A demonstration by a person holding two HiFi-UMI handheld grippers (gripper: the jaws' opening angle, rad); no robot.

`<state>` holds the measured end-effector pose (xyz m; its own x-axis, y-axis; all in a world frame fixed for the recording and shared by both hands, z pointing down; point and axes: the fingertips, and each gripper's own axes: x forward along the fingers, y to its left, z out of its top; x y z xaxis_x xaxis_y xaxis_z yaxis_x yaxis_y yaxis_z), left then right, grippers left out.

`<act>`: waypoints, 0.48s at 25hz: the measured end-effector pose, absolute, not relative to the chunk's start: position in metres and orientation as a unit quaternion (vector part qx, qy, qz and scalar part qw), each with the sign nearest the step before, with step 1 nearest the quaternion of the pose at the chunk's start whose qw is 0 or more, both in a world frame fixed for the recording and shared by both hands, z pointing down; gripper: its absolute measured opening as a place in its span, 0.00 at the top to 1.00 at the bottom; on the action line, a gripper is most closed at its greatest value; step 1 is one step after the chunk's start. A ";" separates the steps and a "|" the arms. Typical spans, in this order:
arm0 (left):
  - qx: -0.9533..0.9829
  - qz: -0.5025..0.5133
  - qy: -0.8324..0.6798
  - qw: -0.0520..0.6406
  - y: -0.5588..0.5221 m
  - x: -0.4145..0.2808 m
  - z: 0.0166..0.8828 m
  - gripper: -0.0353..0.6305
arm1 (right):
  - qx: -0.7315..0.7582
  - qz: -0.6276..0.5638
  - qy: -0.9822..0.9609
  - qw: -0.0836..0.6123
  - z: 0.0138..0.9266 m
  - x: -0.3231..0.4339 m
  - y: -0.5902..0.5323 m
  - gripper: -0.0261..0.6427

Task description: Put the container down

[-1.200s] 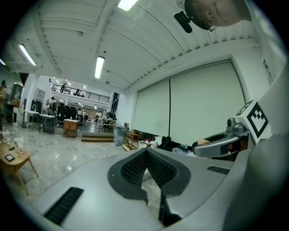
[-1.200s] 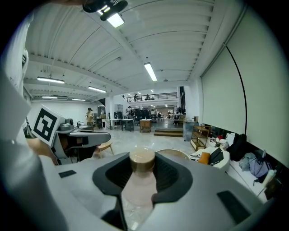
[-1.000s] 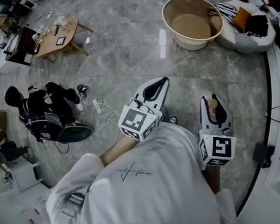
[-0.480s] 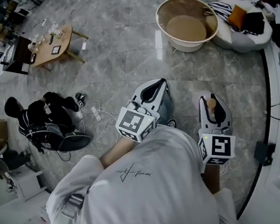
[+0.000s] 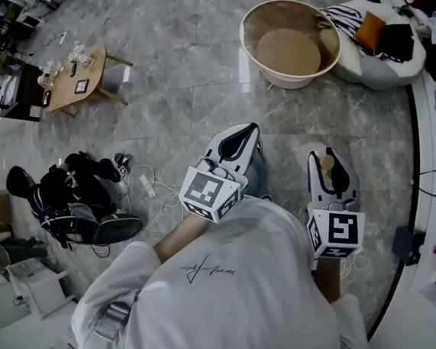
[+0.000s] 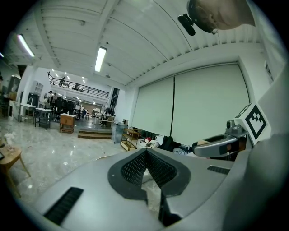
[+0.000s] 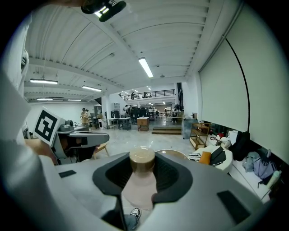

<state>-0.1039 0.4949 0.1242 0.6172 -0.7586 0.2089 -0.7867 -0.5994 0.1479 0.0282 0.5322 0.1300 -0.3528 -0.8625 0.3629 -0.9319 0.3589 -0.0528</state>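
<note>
Right gripper (image 5: 332, 159) is out in front of the person's white shirt (image 5: 230, 286), and its jaws are clamped on the container (image 7: 141, 182). It is a pale, see-through bottle with a tan cap (image 7: 142, 159). It lies along the jaws with its cap toward the tips, held over the grey stone floor (image 5: 174, 74). What fills it cannot be made out.

Left gripper (image 5: 246, 133) hangs alongside, just beside the right one. Its pads are pressed together at the tips, with nothing pinched between them.

Ahead on the floor, well apart from the bottle, stands a big round tub (image 5: 252, 20) with a cream rim, showing a tan bottom. Right beside it, touching or nearly so, is a low white shell (image 5: 381, 70). Whether it is a seat or a bin is unclear. It is heaped with striped cloth (image 5: 346, 20), something orange (image 5: 372, 27) and dark clothes (image 5: 400, 40).

Off to the left sits a small wooden table (image 5: 78, 72) with a few small items on top.
</note>
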 end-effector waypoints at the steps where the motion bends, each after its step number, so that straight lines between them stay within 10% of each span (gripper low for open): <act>1: 0.894 0.060 -0.430 0.114 0.487 -0.103 0.123 0.92 | 0.552 0.126 -0.812 0.138 0.130 0.028 0.524 0.75; 12: 0.900 0.076 -0.414 0.117 0.394 -0.106 0.118 0.92 | 0.555 0.144 -0.806 0.147 0.129 0.019 0.434 0.75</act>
